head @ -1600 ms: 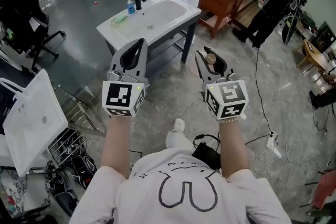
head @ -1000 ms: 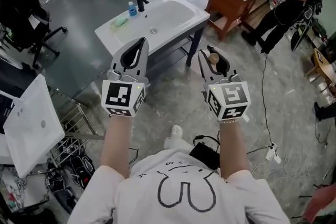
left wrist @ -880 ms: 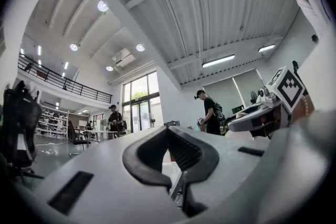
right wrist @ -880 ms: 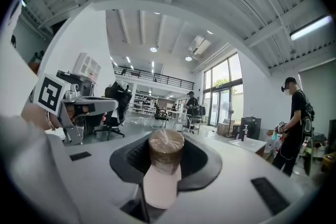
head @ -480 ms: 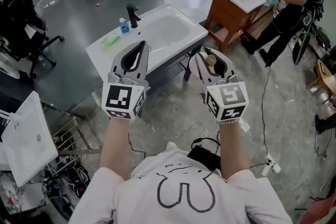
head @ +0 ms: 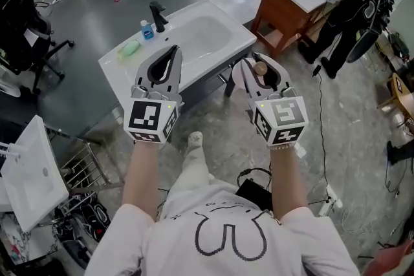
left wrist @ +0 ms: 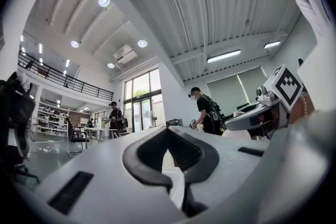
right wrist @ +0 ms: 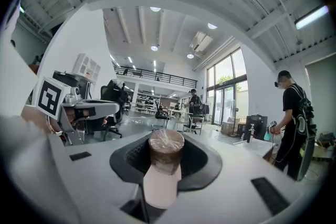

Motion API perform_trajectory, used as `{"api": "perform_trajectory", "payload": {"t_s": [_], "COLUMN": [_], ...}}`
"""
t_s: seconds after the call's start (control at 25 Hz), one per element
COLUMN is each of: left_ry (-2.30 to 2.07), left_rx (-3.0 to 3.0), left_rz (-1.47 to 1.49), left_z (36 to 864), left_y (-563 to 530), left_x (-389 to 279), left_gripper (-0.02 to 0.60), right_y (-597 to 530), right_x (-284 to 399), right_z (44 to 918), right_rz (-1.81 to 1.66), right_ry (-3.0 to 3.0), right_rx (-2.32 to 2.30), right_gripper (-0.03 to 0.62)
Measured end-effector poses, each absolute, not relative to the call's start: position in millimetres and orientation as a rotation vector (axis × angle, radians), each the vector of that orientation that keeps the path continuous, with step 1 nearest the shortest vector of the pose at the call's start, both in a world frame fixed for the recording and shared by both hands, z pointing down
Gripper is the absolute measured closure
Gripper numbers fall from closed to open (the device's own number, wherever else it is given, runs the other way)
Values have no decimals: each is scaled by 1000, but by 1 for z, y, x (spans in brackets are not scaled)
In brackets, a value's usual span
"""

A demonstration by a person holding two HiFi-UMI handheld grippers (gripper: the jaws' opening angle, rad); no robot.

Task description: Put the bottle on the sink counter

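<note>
Your right gripper [head: 259, 63] has its jaws partway closed around the bottle [right wrist: 165, 162]. The pale body runs back between them and the brown cap points forward, a grip that likely keeps it from slipping while you walk. The bottle is in the air, just short of the sink surface [head: 119, 63] and not yet over it. Your left gripper [head: 167, 56] has its jaws together with nothing between them. It rides level beside the right one, spare for now.

On the surface, the faucet [head: 157, 15], a small blue bottle [head: 147, 30] and a green soap [head: 128, 48] crowd the far left edge. The near right rim looks like the freer spot to set down.

Since the earliest view the sink has drawn much closer, from well ahead to just beyond both jaws. Your grip on the bottle looks unchanged.
</note>
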State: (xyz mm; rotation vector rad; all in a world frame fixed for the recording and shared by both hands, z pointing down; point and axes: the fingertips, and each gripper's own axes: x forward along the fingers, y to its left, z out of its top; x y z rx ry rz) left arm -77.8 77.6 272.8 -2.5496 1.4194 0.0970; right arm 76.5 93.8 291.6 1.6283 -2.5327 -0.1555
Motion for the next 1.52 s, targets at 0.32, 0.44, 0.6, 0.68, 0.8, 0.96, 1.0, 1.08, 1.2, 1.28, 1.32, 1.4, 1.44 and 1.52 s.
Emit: {"api": "perform_trajectory", "payload": {"t_s": [0.32, 0.44, 0.6, 0.68, 0.8, 0.96, 1.0, 1.08, 1.2, 1.28, 1.32, 1.4, 1.44, 1.52], "left_ry": [1391, 1384, 1384, 1390, 1406, 1403, 1403, 1410, 1428, 1438, 1442, 1454, 1461, 1473], "left_rx": [-2578, -2586, -2591, -2596, -2603, -2612, -2614, -2617, -2620, -2624, -2626, -2628, -2629, -2630], "left_rz": [96, 104, 109, 104, 102, 103, 106, 114, 122, 123, 122, 118, 114, 109], "left_z": [277, 277, 277, 279, 282, 280, 279, 279, 282, 283, 285, 287, 289, 291], "left_y": [4, -28, -72, -95, -135, -186, -197, -216, -240, -252, -258, -268, -273, -281], "left_x": [-64, -59, -56, -57, -60, -54, -54, -57, -62, -63, -63, -66, -68, -70], "left_gripper": [572, 572, 572, 572, 572, 572, 572, 572, 572, 572, 572, 572, 572, 572], "right_y": [30, 1, -44, -67, -104, -154, -165, -185, -209, -223, -230, -242, -247, -257], "right_x": [89, 92, 92, 90, 87, 92, 93, 93, 94, 97, 98, 97, 94, 91], "right_z": [300, 300, 301, 302, 302, 302, 302, 302, 303, 304, 305, 307, 309, 312], "right_rz": [-115, -115, -115, -113, -108, -98, -96, -97, -91, -80, -72, -56, -48, -38], "right_ry": [-2513, -2507, -2506, -2508, -2515, -2508, -2504, -2500, -2501, -2501, -2501, -2504, -2506, -2509], "right_rx": [1652, 1648, 1638, 1633, 1618, 1611, 1613, 1618, 1624, 1631, 1632, 1624, 1617, 1600], "right_gripper": [470, 470, 470, 470, 470, 470, 470, 470, 470, 470, 470, 470, 470, 470]}}
